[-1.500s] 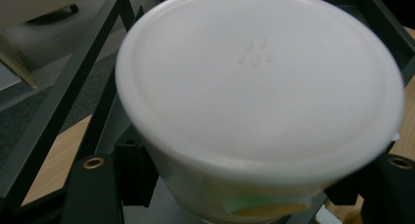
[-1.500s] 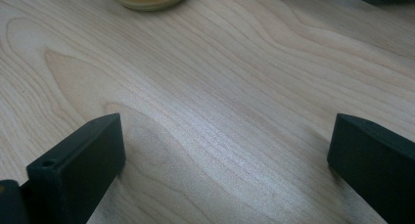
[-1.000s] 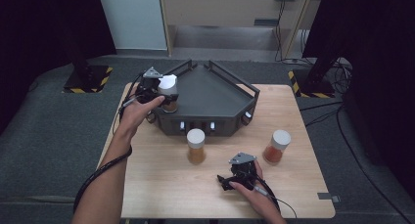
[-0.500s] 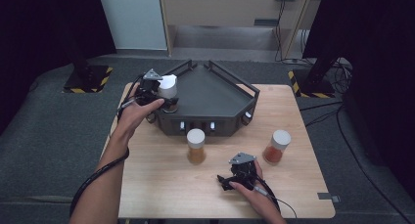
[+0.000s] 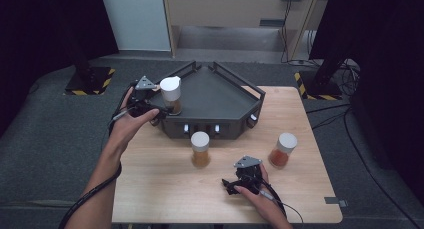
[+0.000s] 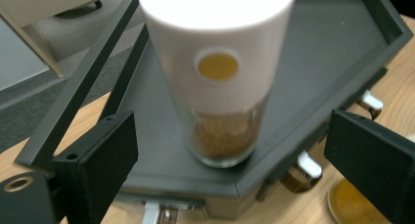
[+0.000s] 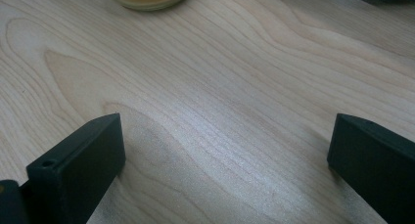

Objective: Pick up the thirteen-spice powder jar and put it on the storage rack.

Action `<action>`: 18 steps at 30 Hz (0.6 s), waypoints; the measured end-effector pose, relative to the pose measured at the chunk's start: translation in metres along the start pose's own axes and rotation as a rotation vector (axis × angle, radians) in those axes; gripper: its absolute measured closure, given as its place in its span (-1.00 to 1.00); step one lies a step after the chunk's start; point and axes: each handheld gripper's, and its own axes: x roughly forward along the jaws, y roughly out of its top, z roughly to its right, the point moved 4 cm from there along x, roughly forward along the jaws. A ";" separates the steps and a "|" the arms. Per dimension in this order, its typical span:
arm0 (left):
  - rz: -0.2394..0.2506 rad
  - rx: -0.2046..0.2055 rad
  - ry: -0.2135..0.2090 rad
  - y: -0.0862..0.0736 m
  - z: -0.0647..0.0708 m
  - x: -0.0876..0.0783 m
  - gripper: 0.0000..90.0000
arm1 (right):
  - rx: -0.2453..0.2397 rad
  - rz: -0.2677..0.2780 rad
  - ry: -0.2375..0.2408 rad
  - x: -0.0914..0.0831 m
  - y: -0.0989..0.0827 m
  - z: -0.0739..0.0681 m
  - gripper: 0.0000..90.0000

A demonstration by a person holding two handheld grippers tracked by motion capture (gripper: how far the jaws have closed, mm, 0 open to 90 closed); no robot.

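A glass spice jar (image 5: pixel 171 95) with a white cap and brown contents stands upright on the near left corner of the dark grey tray (image 5: pixel 215 94). My left gripper (image 5: pixel 156 107) is just left of it. In the left gripper view the jar (image 6: pixel 220 77) is between the jaws, which have just been opening; the pads stand clear of it on both sides, so the left gripper (image 6: pixel 232 150) is open. My right gripper (image 5: pixel 229 184) rests low over the wooden table near its front edge. The right gripper (image 7: pixel 225 150) is open, with bare wood between its fingers.
Two more white-capped jars stand on the table (image 5: pixel 165 194) in front of the tray: one with orange contents (image 5: pixel 200 149) in the middle, one with reddish contents (image 5: pixel 281 150) to the right. The tray has raised rails (image 5: pixel 240 81) and small knobs (image 5: pixel 217 128) on its front face.
The left gripper's jaws have parted from the jar and the hand has drawn back a little to the left. The jar stays on the tray corner. The right hand has not moved.
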 end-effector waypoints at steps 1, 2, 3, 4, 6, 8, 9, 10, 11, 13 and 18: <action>0.005 -0.003 0.002 -0.003 0.001 -0.003 -0.90 | 0.000 0.000 0.000 0.000 0.000 0.000 -0.98; 0.006 -0.001 0.007 -0.006 0.002 -0.006 -0.90 | 0.000 0.000 0.000 0.000 0.000 0.000 -0.98; 0.007 0.002 0.013 -0.008 0.003 -0.009 -0.90 | 0.000 0.000 0.000 0.000 0.000 0.000 -0.98; 0.005 0.004 0.015 -0.010 0.005 -0.012 -0.90 | 0.000 0.000 0.000 0.000 0.000 0.000 -0.98; 0.010 0.000 0.021 -0.014 0.007 -0.017 -0.90 | 0.002 -0.001 0.000 0.000 0.000 0.000 -0.98; 0.011 0.001 0.025 -0.016 0.011 -0.021 -0.90 | 0.002 -0.002 0.000 0.000 0.000 0.000 -0.98; 0.008 0.003 0.025 -0.017 0.013 -0.023 -0.90 | 0.002 -0.002 0.000 0.000 0.000 0.000 -0.98; 0.007 0.007 0.027 -0.018 0.015 -0.024 -0.90 | 0.002 -0.002 0.000 0.000 0.000 0.000 -0.98; 0.008 0.006 0.026 -0.020 0.017 -0.025 -0.90 | 0.002 -0.002 0.000 0.000 0.000 0.000 -0.98; 0.011 -0.002 0.022 -0.023 0.020 -0.026 -0.91 | 0.002 -0.001 0.000 0.000 0.000 0.000 -0.98; 0.013 -0.023 0.017 -0.033 0.027 -0.028 -0.91 | 0.002 -0.002 0.000 0.000 0.000 0.000 -0.98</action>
